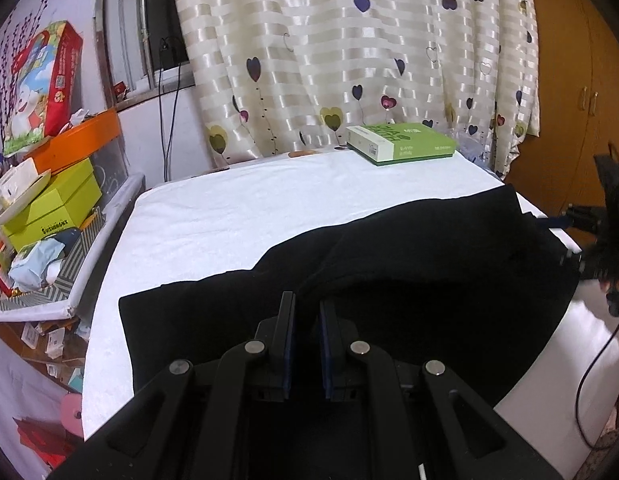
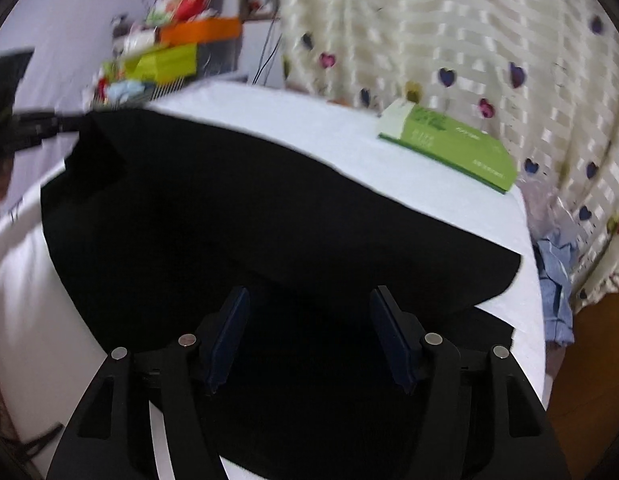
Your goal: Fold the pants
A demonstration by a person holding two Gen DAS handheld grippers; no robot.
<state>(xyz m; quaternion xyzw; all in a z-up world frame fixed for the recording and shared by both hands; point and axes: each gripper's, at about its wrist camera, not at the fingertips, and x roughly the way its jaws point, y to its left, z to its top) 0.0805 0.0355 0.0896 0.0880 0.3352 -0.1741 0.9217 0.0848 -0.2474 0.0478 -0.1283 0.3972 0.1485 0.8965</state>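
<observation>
The left gripper (image 1: 307, 304), jaws nearly together, pinches a fold of the black pants (image 1: 389, 272). The right gripper (image 2: 309, 300) stands spread above the same pants, which lie across the white table (image 1: 229, 208).

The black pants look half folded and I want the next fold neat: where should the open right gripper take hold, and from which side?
Probably the pants' free corner at the right end, approached from the table's right edge: the cloth lies flat, so only an edge lets the right gripper bite.
</observation>
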